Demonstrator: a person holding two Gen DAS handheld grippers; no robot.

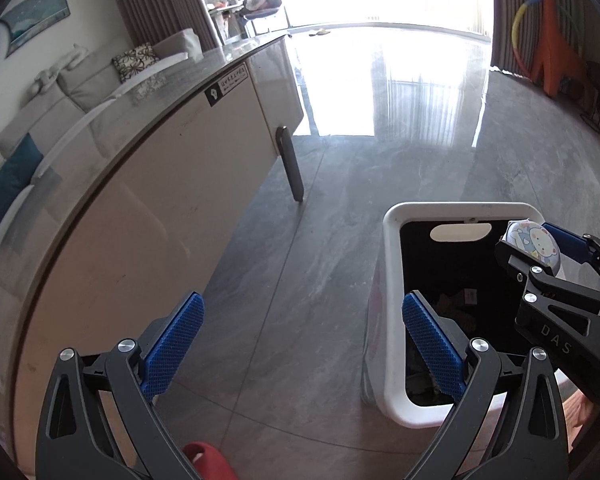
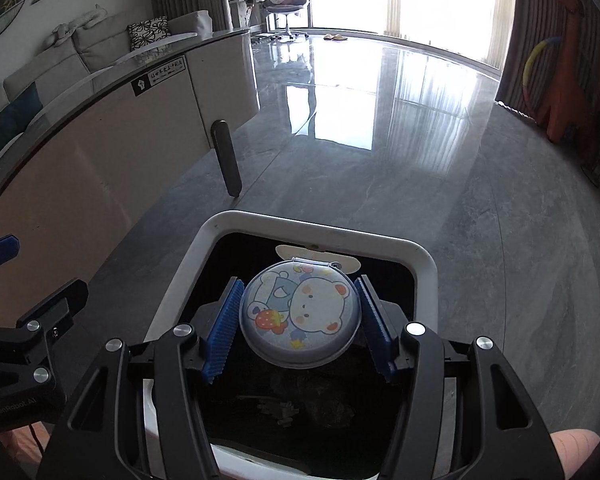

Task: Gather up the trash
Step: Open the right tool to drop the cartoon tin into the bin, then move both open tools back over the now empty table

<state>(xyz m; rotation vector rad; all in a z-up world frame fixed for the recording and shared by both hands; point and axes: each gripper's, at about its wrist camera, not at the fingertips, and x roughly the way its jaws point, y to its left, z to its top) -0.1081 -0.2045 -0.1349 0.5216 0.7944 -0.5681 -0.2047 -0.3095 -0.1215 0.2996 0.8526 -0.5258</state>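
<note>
Right gripper [image 2: 300, 322] clamps a round flat case printed with a cartoon bear [image 2: 300, 316] between its blue pads, over the open mouth of the white plastic bin with black liner [image 2: 422, 260]. Left gripper [image 1: 300, 346] jaws wide, empty, beside the bin's rim above grey tile floor [image 1: 300, 240]. Beige cabinet [image 1: 140, 200] to the left.

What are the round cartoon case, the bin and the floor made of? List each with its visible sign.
Round cartoon case: probably fabric-covered, matte printed face with a seam around its edge.
Bin: likely plastic, smooth white moulded rim, dark liner inside.
Floor: polished stone or tile, veined and mirror-glossy.
</note>
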